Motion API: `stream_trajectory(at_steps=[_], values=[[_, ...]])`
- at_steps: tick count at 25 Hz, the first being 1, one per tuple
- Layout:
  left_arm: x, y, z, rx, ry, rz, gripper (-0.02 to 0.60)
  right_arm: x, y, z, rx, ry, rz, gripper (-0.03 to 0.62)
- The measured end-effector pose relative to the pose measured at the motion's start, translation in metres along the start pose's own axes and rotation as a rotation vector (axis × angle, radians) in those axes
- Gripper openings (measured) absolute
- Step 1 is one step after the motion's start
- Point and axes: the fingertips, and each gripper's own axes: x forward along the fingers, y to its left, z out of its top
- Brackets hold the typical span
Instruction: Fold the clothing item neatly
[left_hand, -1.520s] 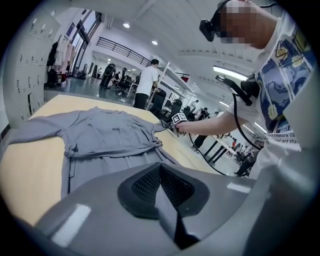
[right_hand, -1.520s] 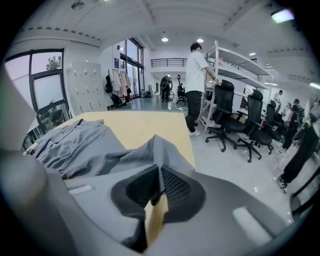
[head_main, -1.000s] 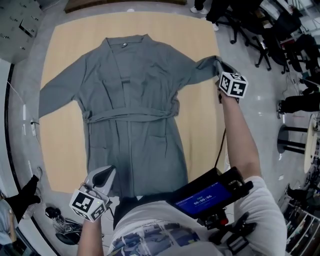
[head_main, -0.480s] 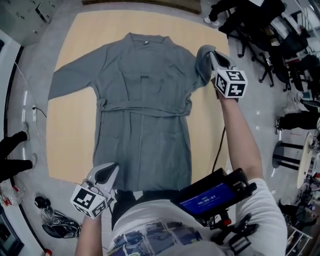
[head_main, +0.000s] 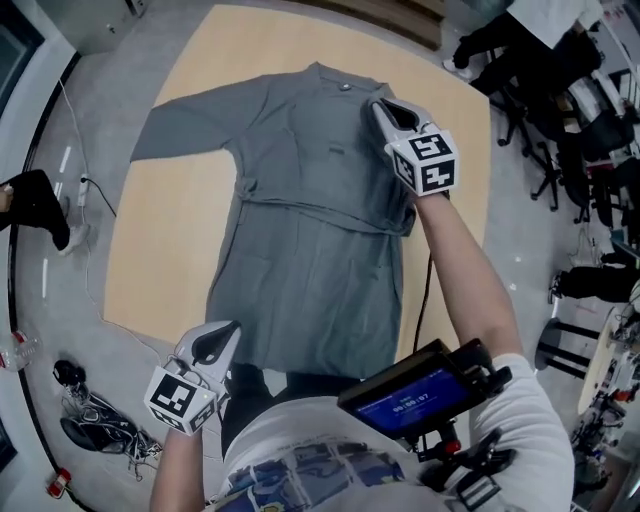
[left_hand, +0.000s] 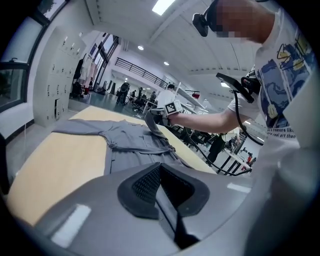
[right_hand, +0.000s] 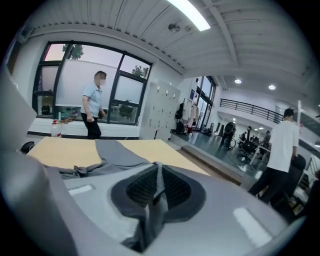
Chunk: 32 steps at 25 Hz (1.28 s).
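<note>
A grey robe (head_main: 310, 240) lies spread face up on the tan table (head_main: 170, 260), collar at the far end and its left sleeve stretched out flat. My right gripper (head_main: 377, 104) is shut on the right sleeve, which it holds folded inward over the chest near the collar. In the right gripper view grey cloth is pinched between the jaws (right_hand: 157, 186), and the robe (right_hand: 117, 152) lies beyond. My left gripper (head_main: 233, 328) hovers at the bottom hem, shut and empty. Its own view (left_hand: 161, 187) shows the robe (left_hand: 130, 140) and the right gripper (left_hand: 150, 119) far ahead.
Office chairs (head_main: 560, 150) crowd the floor right of the table. Cables and a dark bundle (head_main: 95, 425) lie on the floor at the lower left, and a person's foot (head_main: 40, 205) is at the left. A device with a blue screen (head_main: 410, 390) hangs at my chest. A person (right_hand: 92, 112) walks by the windows.
My right gripper has carried the sleeve from the table's right edge leftward, onto the robe's chest. The left gripper has stayed by the hem.
</note>
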Motion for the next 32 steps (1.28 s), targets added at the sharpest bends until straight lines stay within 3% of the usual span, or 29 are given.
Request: stream_trajectory(at_steps=[6,13,18,22,32], values=[[-0.027,0.012,-0.01,-0.037,-0.015,0.046,0.006,0.051,0.071,0.012,-0.051,0.032,0.113,0.025],[-0.047,0.013,-0.023,-0.068,-0.018,0.08,0.006,0.097,0.125,-0.012,-0.098,0.131,0.198,0.025],[-0.056,0.019,-0.027,-0.081,-0.006,0.082,0.006,0.114,0.139,-0.05,-0.012,0.239,0.244,0.04],[-0.056,0.024,-0.027,-0.066,-0.006,0.061,0.006,0.102,0.14,-0.061,0.037,0.263,0.238,0.078],[-0.061,0.023,-0.006,0.041,-0.018,-0.059,0.006,0.014,0.15,-0.056,0.093,0.236,0.186,0.081]])
